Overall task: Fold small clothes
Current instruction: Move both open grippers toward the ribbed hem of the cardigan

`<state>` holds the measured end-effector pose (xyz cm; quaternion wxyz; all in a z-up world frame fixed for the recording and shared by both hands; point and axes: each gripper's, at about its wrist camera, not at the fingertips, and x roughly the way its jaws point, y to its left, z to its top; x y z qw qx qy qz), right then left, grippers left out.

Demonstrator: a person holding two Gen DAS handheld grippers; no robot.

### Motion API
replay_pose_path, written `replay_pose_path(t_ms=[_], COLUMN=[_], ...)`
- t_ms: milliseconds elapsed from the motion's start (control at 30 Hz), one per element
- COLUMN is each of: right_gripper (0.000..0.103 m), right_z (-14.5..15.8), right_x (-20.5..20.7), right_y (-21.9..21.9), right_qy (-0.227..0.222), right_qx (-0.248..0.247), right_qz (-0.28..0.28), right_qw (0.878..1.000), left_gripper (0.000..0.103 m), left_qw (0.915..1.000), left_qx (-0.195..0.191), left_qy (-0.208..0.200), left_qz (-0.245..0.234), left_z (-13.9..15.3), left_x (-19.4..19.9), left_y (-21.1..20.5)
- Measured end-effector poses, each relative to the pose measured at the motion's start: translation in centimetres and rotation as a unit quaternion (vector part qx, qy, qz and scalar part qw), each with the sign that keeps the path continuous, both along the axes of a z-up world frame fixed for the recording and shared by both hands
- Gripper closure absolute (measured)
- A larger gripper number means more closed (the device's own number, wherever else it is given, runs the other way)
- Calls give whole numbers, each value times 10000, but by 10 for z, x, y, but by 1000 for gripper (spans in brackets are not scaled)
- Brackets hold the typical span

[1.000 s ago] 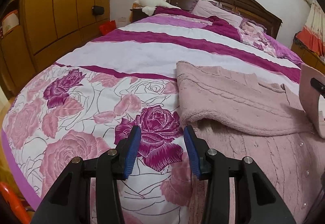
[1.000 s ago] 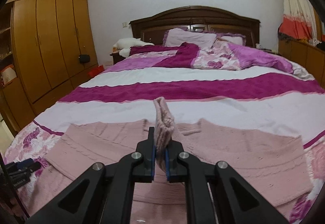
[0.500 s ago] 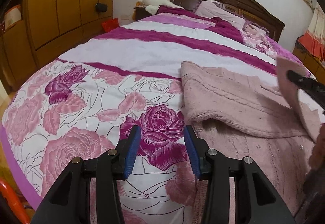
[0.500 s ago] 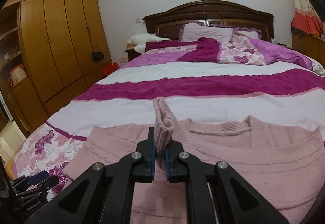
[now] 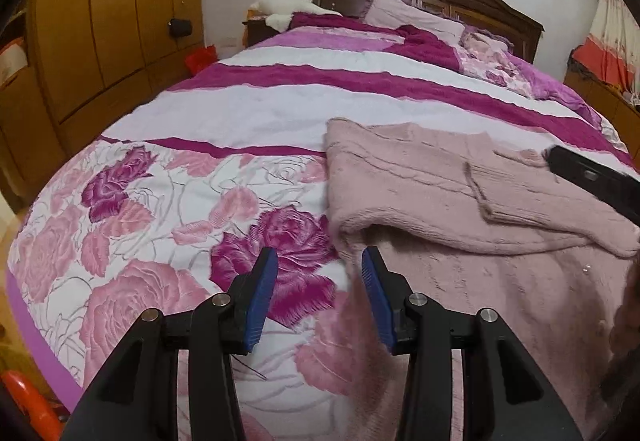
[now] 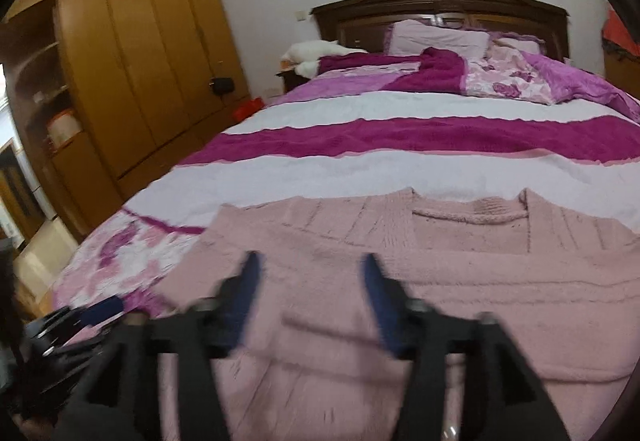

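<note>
In the left wrist view the left tool (image 5: pixel 319 289) hung wide and empty over the bed (image 5: pixel 280 113), its blue pads either side of the cardigan's (image 5: pixel 460 209) left fold edge, where a puffed loop of knit stood off the layer beneath. The cardigan lay flat on the bed with both sleeves crossed over its chest, one cuff (image 5: pixel 508 197) resting uppermost. That loose loop could be the trouble: a pinch there might catch only the top layer and drag the sleeve out of its fold, and the fuzzy knit could cling to the pads on release. The right tool (image 5: pixel 592 181) showed only as a dark wedge at the cardigan's right, cut off by the frame. In the right wrist view the right tool (image 6: pixel 310 293) stood wide and empty above the cardigan (image 6: pixel 440 281), smeared by motion, so how near its tips came to the knit could not be told. The hem lay hidden below both tools, and the left tool (image 6: pixel 80 317) was a blur at the cardigan's left.
</note>
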<state>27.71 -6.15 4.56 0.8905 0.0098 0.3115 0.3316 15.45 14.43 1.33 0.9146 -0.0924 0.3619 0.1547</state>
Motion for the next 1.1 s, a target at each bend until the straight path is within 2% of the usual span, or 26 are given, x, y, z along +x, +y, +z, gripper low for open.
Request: replay_pose_path(t_ms=[133,267,400,667,900,1000,1100], right_gripper=[34,31,29,29,29,29,29], right_z=[16,22,25,20,2,-5,-10], right_x=[-31,-54,-68,-89,-109,-115,-123], right_y=[-35,-89,-136,-181,-221,-235,-253], right_qy=[-405,-426,-296,-198,24,137,292], right_qx=[-120,-73,-5,-139,-123,-153,43], right_qz=[155,74,-281,-640,-759,-823,-884], right_qw=[9990,9990,9992,9977,9970,9964,9957], left_gripper=[83,80,76,72,69,69,69], left_qw=[9991,9978,9968,9945,9919,9891,9836], left_qx=[-325,-399,-353,-501,-921,-1126,-1448], left_qy=[-122,-114,-151,-150,-145,-87,-85], left_qz=[-235,-514,-695,-904,-866,-946,-1070], left_z=[9,11,11,10,-4,-12,-17], left_x=[-17,-31,-46,-71,-100,-107,-113], left_y=[-10,-21,-33,-35,-17,-15,-15])
